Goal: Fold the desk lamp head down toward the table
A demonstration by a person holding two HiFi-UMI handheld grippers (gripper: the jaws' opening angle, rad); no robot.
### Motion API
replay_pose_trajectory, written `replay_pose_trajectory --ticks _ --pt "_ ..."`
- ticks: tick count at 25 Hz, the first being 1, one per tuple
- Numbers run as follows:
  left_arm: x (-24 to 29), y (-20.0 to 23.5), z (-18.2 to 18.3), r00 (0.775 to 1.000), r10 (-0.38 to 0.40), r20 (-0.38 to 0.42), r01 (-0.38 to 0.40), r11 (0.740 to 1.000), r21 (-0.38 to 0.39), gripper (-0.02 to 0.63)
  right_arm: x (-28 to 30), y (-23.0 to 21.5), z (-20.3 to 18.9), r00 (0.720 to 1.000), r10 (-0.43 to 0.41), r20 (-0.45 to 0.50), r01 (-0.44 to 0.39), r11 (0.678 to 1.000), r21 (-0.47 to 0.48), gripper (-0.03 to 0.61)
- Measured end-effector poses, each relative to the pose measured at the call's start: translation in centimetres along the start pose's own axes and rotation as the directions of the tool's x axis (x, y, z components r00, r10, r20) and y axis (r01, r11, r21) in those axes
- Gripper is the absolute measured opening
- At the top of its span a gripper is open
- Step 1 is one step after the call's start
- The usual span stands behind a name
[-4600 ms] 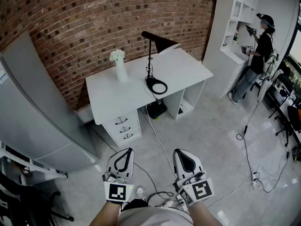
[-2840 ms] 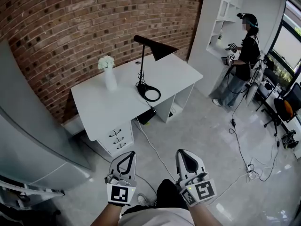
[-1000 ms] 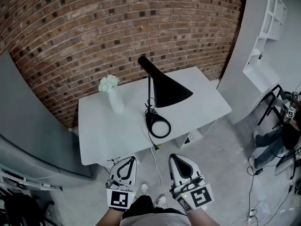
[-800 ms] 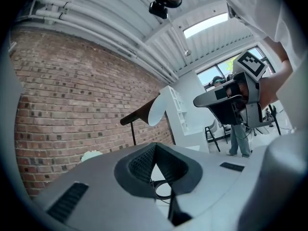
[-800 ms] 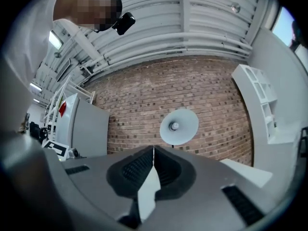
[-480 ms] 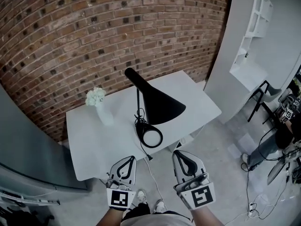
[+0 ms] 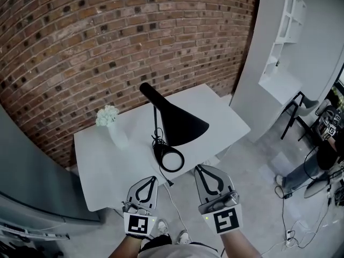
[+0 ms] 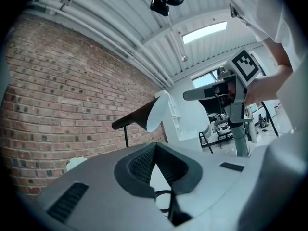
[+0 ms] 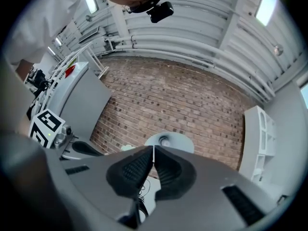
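Note:
The black desk lamp (image 7: 180, 126) stands on the white desk (image 7: 107, 163), its cone head (image 8: 144, 117) raised and tilted on a thin upright stem above a ring base (image 7: 169, 159). In the right gripper view the shade's pale open mouth (image 9: 169, 142) faces me just beyond the jaws. My left gripper (image 7: 150, 178) is shut with nothing in it, at the desk's front edge and left of the base. Over the front edge beside the base, below the lamp head, my right gripper (image 7: 200, 169) is also shut and empty. Neither touches the lamp.
A white vase of white flowers (image 7: 111, 127) stands on the desk left of the lamp. The brick wall (image 7: 107, 42) backs the desk. A grey cabinet (image 7: 32, 192) is at left and a white shelf unit (image 7: 279, 52) at right. A person (image 7: 329, 155) is at far right.
The view has closed in on the desk, and both grippers now reach its front edge. The right gripper has risen and rolled, its marker now squarer to the head camera.

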State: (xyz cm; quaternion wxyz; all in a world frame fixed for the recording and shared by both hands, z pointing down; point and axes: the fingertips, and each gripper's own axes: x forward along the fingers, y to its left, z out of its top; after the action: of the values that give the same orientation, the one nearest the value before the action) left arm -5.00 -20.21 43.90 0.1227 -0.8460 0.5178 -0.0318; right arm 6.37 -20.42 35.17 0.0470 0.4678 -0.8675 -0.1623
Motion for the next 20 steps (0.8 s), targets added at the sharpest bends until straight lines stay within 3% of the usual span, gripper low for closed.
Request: replay_pose_trajectory --ticks 5,11,20 --pt "1.1 -0.3 0.8 1.000 -0.018 0.021 0.018 1.000 -0.001 0.008 0.4 -0.7 0.0 1.000 -0.014 0.015 0.014 1.000 -0.021 0.018" --pt "2.0 -0.4 1.6 0.999 -0.028 0.033 0.029 0.999 -0.021 0.008 0.6 -1.3 0.8 1.000 -0.012 0.007 0.013 0.984 -0.179 0.018" --pt "3.1 -0.3 2.9 0.998 -0.044 0.047 0.045 0.999 -0.011 0.008 1.9 -1.8 2.1 1.000 -0.005 0.013 0.008 0.965 -0.264 0.018"
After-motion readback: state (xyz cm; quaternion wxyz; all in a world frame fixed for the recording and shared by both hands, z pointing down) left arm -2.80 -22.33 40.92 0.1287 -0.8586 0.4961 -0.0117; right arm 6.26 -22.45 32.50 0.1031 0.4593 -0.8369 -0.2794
